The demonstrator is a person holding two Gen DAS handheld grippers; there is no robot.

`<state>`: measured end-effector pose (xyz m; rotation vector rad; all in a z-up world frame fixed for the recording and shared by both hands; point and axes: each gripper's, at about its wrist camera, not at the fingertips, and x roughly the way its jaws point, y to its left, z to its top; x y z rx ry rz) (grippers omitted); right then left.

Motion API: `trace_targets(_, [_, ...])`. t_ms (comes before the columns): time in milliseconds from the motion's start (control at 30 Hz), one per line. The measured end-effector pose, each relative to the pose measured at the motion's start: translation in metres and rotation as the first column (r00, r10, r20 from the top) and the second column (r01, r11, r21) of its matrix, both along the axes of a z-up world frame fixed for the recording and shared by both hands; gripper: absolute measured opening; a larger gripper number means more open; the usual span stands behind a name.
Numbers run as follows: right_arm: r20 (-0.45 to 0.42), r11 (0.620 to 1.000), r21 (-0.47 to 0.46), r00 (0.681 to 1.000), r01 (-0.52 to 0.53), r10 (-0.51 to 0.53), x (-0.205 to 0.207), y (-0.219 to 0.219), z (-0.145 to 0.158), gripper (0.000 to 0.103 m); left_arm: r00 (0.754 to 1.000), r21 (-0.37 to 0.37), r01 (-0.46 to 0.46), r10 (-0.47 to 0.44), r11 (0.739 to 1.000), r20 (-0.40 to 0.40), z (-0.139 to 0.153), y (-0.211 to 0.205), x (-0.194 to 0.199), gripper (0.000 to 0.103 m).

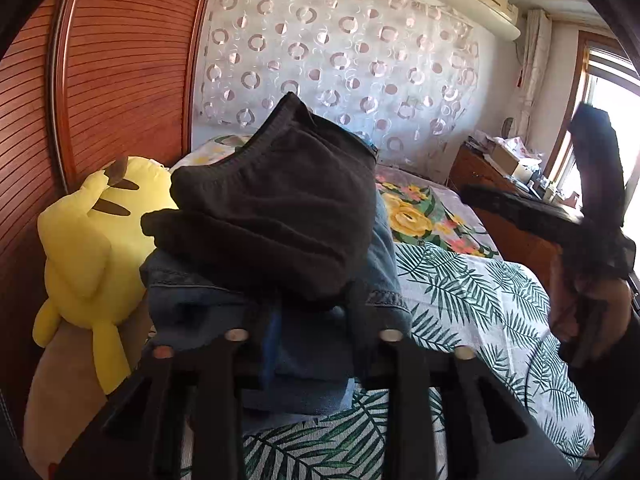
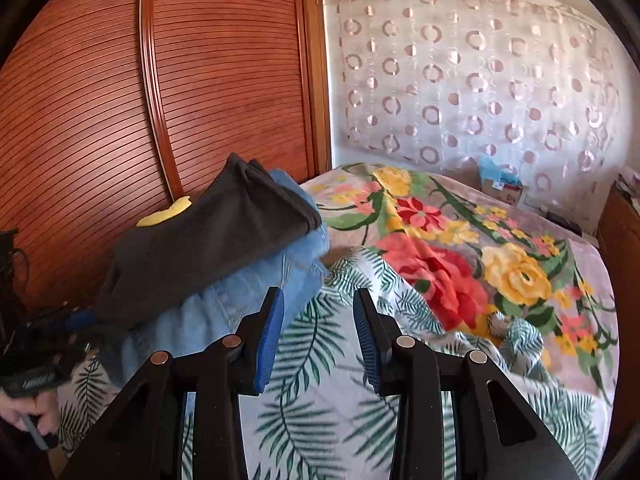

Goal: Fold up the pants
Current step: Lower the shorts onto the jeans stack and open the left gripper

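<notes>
Folded dark pants (image 1: pixel 272 208) lie on top of folded blue jeans (image 1: pixel 192 292), stacked at the bed's left edge. My left gripper (image 1: pixel 310 312) reaches into the stack's near side. Its fingers are buried in denim, and a thick fold of jeans is pressed between them under the dark pants. In the right wrist view the same stack shows with dark pants (image 2: pixel 208 232) over jeans (image 2: pixel 240 292). My right gripper (image 2: pixel 318 312) is just right of the stack, above the leaf-print sheet (image 2: pixel 320 420). It stands open with nothing between its blue pads (image 2: pixel 272 328).
A yellow plush toy (image 1: pixel 88 248) leans on the slatted wooden wardrobe (image 1: pixel 120 60) behind the stack. A floral blanket (image 2: pixel 460 260) covers the far side of the bed. A cluttered bedside cabinet (image 1: pixel 500 160) stands at the right by the window.
</notes>
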<state>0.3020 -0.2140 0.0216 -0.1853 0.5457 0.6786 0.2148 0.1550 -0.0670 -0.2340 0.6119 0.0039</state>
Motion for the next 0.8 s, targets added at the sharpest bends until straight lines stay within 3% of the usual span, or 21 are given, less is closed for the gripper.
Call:
trace_targets(67, [0.0,1.0,-0.002,1.0,0.006,-0.006,-0.016,-0.009,-0.002,0.037,1.0,0.018,0.006,-0.007,1.0,0.017,0.004,-0.003,0.001,0.009])
trace_targets(100, [0.002,1.0,-0.001,1.0,0.009,-0.009,-0.025,-0.014,-0.003,0.037,1.0,0.024,0.009,-0.009,1.0,0.016,0.004,-0.004,0.001,0.007])
trace_targets(300, [-0.013,0.998,0.028,0.999,0.048,-0.047,-0.064,-0.043,-0.002,0.037,0.999,0.025,0.033,-0.034,0.999,0.029,0.015,-0.019,-0.008,0.006])
trace_targets(500, [0.004,0.996,0.048,0.997,0.081,-0.081,-0.095,-0.055,0.01,0.037,1.0,0.032,0.018,-0.017,0.999,-0.022,0.011,-0.03,-0.009,0.007])
trace_targets(800, [0.018,0.984,0.072,0.987,0.16,-0.162,-0.151,-0.072,0.01,0.04,0.999,0.137,0.046,-0.042,0.99,-0.03,0.018,-0.051,-0.029,0.028])
